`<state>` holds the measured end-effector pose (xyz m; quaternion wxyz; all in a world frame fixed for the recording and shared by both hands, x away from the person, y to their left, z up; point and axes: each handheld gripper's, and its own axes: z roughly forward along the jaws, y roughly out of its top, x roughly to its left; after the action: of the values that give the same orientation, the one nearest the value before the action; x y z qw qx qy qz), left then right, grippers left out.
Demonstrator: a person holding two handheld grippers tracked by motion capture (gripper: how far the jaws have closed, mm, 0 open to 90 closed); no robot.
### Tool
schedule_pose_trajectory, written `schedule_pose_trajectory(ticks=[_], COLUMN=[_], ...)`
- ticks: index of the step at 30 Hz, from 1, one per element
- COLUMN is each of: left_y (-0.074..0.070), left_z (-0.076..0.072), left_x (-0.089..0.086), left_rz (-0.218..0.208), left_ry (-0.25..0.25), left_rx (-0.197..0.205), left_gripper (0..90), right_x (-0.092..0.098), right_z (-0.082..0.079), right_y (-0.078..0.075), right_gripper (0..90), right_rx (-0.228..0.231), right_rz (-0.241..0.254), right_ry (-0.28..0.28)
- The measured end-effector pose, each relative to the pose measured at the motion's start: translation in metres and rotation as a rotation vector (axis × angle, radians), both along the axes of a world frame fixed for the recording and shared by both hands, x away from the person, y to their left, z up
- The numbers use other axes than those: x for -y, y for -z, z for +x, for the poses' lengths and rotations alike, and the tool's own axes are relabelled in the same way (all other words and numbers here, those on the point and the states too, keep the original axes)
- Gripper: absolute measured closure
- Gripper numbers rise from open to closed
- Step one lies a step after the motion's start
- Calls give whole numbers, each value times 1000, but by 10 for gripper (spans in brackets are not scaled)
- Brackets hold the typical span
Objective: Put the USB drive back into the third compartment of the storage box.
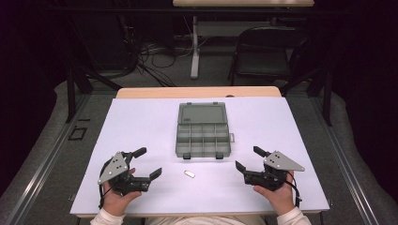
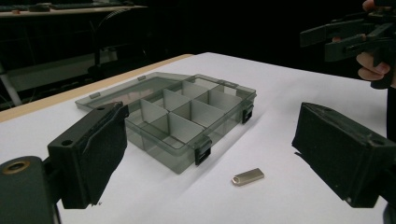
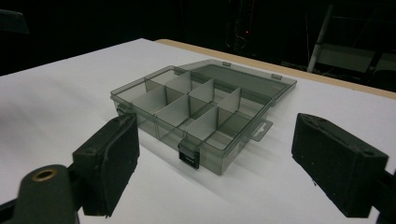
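**Open box and metal stick between two idle grippers**

In the high view, the left gripper point(image 1: 149, 162) is sitting at the lower left of the frame with its jaws spread wide and nothing between them. The right gripper point(image 1: 247, 158) is sitting at the lower right, jaws likewise apart and empty. A grey box point(image 1: 202, 130) is lying at the centre of the white worktop point(image 1: 141, 122), its lid folded back toward the top of the frame. A small metal stick point(image 1: 189, 174) is lying just below the box, between the two grippers and touching neither.

In the left gripper view, the jaws are standing wide at the lower corners. The box point(image 2: 182, 116) is showing left of centre with its dividers, and the stick point(image 2: 248, 177) is lying below it, lower centre, near the front latch. The right gripper point(image 2: 334, 39) is hanging at the upper right.

In the right gripper view, the jaws are gaping at the bottom corners, empty. The box point(image 3: 196, 112) is sitting at the centre, lid open toward the upper right.
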<state>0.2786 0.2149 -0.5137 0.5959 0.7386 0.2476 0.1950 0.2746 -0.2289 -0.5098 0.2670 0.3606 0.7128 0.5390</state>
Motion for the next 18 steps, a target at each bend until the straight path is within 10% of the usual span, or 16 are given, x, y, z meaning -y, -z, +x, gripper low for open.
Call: schedule_pose_trajectory(ticks=[18], left_y=[3], left_z=[-2], left_x=[5], left_rz=[20], left_ry=[5], left_rx=[-9], left_gripper=[99], right_x=[-9], right_z=[2], right_y=[7], right_gripper=[156], right_rx=[-31], right_rz=[-51], right_ry=[-16])
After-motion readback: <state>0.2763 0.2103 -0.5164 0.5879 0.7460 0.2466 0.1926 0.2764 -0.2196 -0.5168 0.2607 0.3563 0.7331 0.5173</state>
